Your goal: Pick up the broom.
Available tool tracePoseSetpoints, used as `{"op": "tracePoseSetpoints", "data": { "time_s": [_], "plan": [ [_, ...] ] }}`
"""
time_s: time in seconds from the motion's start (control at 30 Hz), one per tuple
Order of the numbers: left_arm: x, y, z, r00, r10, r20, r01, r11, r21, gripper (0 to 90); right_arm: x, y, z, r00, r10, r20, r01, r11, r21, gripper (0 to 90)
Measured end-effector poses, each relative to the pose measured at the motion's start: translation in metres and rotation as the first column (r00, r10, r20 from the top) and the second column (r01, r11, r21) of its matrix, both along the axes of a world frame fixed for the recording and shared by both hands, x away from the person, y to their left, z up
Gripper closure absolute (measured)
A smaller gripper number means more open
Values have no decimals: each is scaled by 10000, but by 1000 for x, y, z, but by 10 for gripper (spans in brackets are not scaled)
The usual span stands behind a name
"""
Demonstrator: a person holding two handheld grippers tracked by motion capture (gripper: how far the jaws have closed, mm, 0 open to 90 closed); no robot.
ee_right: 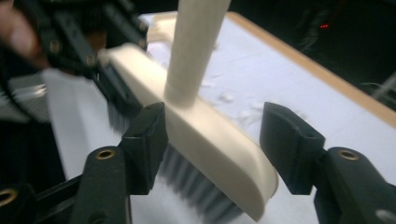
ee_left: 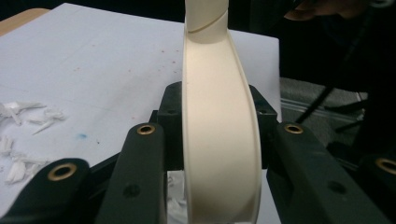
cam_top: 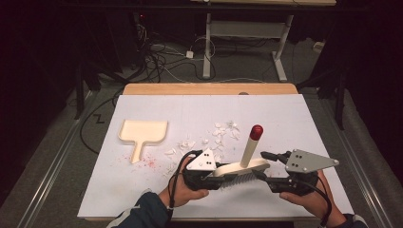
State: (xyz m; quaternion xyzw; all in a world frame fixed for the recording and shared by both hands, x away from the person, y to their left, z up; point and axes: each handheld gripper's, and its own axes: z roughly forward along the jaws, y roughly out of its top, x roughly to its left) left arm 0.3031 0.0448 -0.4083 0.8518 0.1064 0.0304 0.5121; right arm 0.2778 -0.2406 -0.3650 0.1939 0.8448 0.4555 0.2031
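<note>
A cream hand brush is held just above the white sheet that covers the table, its grey bristles pointing down and its handle with the red cap rising at a slant from the brush head. The left gripper is clamped on the near-left end of the brush head; in the left gripper view its black fingers press against both sides of the cream head. The right gripper sits at the opposite end of the brush head with its jaws spread. In the right gripper view the brush lies between its pads: the left pad is right against the head, the right pad stands clear of it, so the grip is released. Beyond the brush, scraps of white paper are scattered on the sheet, and a cream dustpan lies well off to the brush's left.
</note>
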Motion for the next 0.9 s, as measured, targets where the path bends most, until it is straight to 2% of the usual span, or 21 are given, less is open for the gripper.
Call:
{"op": "tracePoseSetpoints", "data": {
  "time_s": [0.03,0.07,0.13,0.2,0.27,0.33,0.4,0.43,0.47,0.5,0.53,0.6,0.63,0.67,0.7,0.73,0.77,0.8,0.83,0.9],
  "plan": [
    [-2,2,-1,9998,-183,34,182,9998,68,647,1,1,-2,9998,128,-126,-130,9998,-145,409],
    [-2,2,-1,9998,-183,34,182,9998,68,647,3,2,-5,9981,480,-381,-489,9985,-226,398],
    [-6,8,-2,9969,-789,-51,789,9968,139,647,5,5,-11,9922,1031,-697,-1071,9926,-567,387],
    [-7,9,-3,9959,-899,-68,900,9958,136,647,7,9,-17,9826,1498,-1095,-1584,9846,-746,381],
    [-9,10,-4,9905,-1375,-89,1376,9903,192,647,9,14,-23,9715,1897,-1423,-2036,9748,-906,376],
    [-10,9,-5,9868,-1616,-87,1618,9866,202,647,10,22,-29,9527,2466,-1778,-2675,9579,-1044,382],
    [-10,9,-6,9856,-1687,-114,1689,9854,235,646,12,26,-34,9379,2839,-1992,-3069,9470,-949,468],
    [-9,8,-6,9852,-1709,-143,1712,9849,263,646,14,27,-36,9257,3116,-2146,-3343,9393,-779,524],
    [-8,8,-8,9833,-1810,-188,1816,9827,364,646,15,29,-37,9202,3227,-2216,-3462,9350,-763,542],
    [-8,8,-9,9828,-1837,-167,1842,9820,419,645,15,30,-38,9108,3371,-2383,-3644,9278,-803,579],
    [-8,7,-10,9845,-1747,-138,1751,9836,422,643,15,32,-40,9039,3520,-2430,-3815,9203,-860,604],
    [-7,7,-11,9885,-1515,-2,1513,9871,516,619,16,35,-44,9022,3477,-2552,-3806,9201,-921,642],
    [-7,7,-11,9917,-1281,73,1276,9906,495,570,18,36,-46,8955,3749,-2398,-4055,9094,-925,672],
    [-7,7,-11,9917,-1281,73,1276,9906,495,540,17,36,-47,8978,3606,-2529,-3927,9154,-887,676],
    [-5,10,-11,9949,-978,247,963,9938,564,527,18,36,-48,9059,3398,-2527,-3738,9221,-1002,679],
    [-5,12,-11,9966,-739,367,717,9957,581,508,18,36,-48,9049,3414,-2541,-3753,9217,-982,681],
    [-5,15,-10,9978,-558,366,538,9972,515,488,19,35,-47,9098,3372,-2420,-3679,9251,-940,681],
    [-5,18,-9,9982,-461,384,445,9981,423,478,19,35,-45,9142,3228,-2451,-3533,9310,-915,681],
    [-6,22,-8,9981,-219,578,195,9989,423,462,19,34,-44,9132,3276,-2425,-3565,9304,-855,681],
    [-8,33,-5,9955,272,904,-309,9987,402,389,19,31,-39,9234,3052,-2329,-3314,9399,-823,682]
  ]
}}
